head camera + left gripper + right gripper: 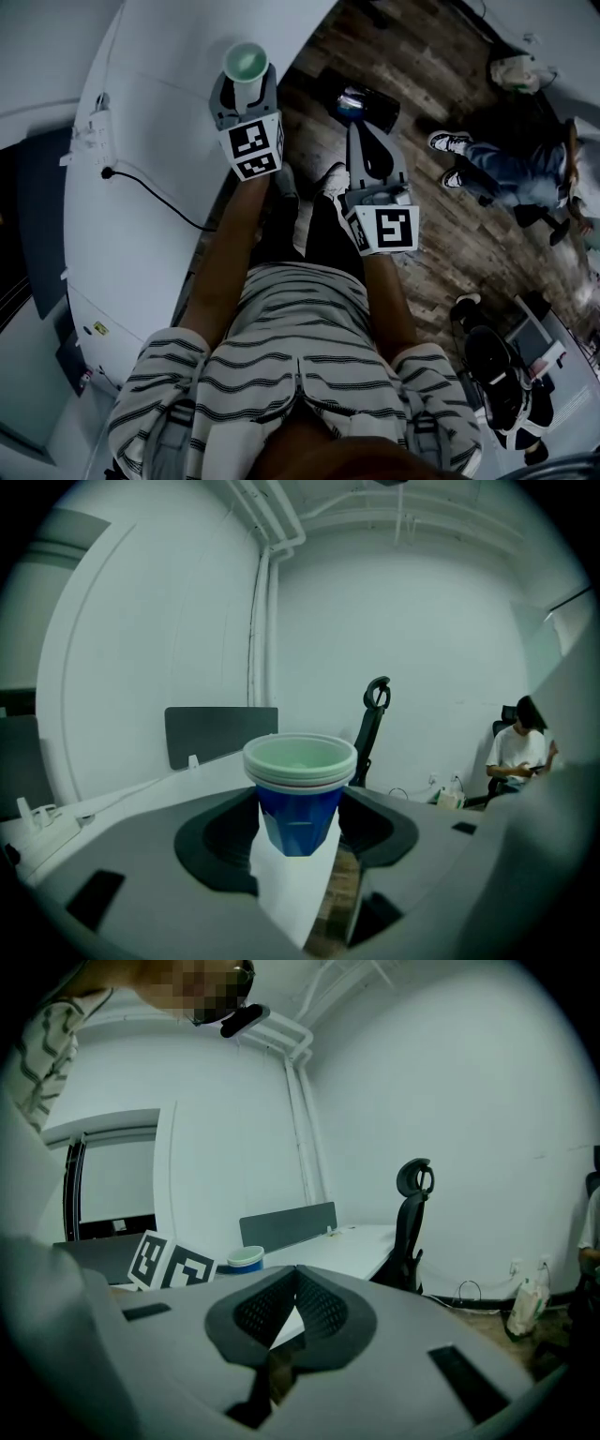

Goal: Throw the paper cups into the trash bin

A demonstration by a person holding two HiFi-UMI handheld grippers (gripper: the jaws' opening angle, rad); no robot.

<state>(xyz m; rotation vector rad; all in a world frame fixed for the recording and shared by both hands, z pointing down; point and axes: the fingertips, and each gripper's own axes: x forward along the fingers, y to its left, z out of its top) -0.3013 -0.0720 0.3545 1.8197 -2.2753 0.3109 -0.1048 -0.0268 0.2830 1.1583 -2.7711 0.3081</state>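
The left hand-held gripper (246, 89) clasps a nested stack of blue paper cups (298, 803) upright over the white tabletop (141, 187), the right hand-held gripper (296, 1288) is closed and empty, and the cups are not yet in what may be the trash bin (367, 105) on the floor.

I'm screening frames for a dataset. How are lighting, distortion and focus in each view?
Head view: dim, bluish, the table edge bowed by the wide lens. Left gripper view: black corners, even light, the stacked cups sharp, no glare. Right gripper view: black corners too, the chair clear, the near jaws slightly soft.
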